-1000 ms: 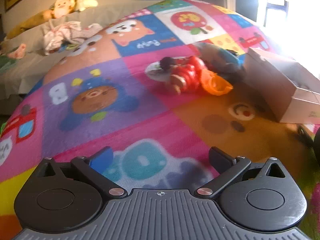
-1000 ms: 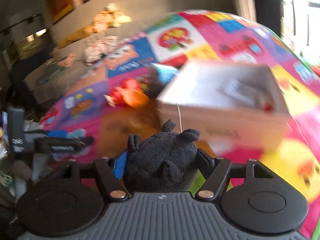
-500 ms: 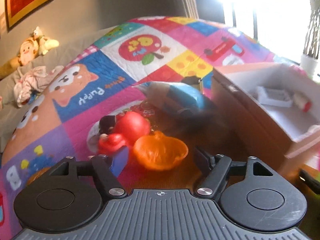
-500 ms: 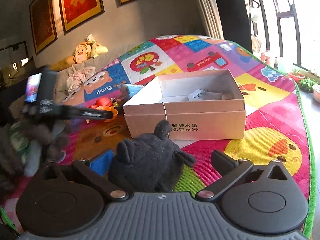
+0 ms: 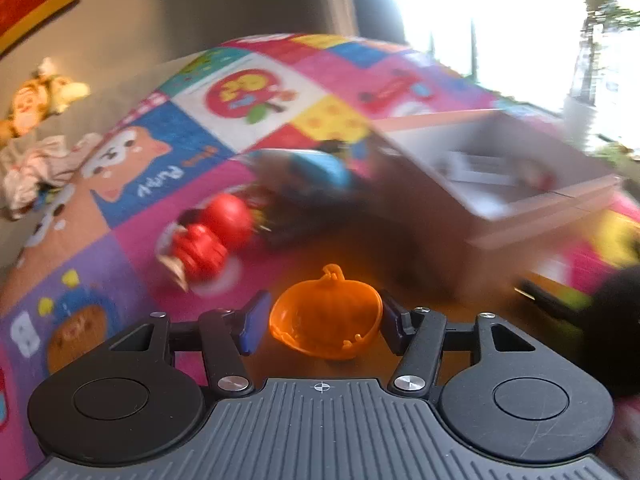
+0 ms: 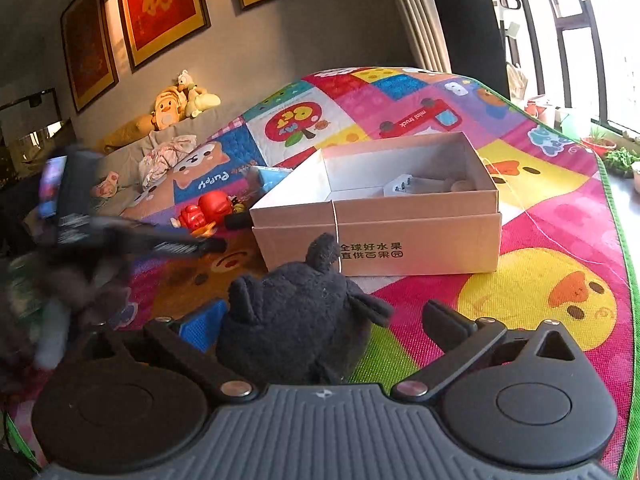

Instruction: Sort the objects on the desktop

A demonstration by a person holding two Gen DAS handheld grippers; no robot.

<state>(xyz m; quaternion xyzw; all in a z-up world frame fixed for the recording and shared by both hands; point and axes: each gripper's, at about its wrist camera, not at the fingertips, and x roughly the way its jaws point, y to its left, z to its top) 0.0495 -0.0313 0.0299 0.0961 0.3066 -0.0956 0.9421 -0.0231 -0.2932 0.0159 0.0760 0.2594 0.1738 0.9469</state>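
Observation:
An orange pumpkin-shaped cup (image 5: 326, 316) sits between the pads of my left gripper (image 5: 323, 328). Its jaws are closing, and both pads touch the cup's sides. The cup stays sharp while the mat behind it blurs. In the right wrist view the left gripper (image 6: 208, 245) reaches in from the left, blurred. My right gripper (image 6: 320, 320) stands wide open around a black plush toy (image 6: 296, 320), which rests on the mat in front of the cardboard box (image 6: 376, 236); the right finger is clear of it. The box (image 5: 500, 216) is open-topped and holds small white items.
A red toy (image 5: 208, 240) and a blue pack (image 5: 320, 168) lie on the colourful play mat (image 6: 540, 208) left of the box. The black plush (image 5: 616, 320) shows at the left view's right edge. A sofa with a yellow plush (image 6: 172, 104) stands behind.
My left gripper moved up to the toys and its jaws narrowed around the orange cup. My right gripper opened and let go of the black plush, then kept still.

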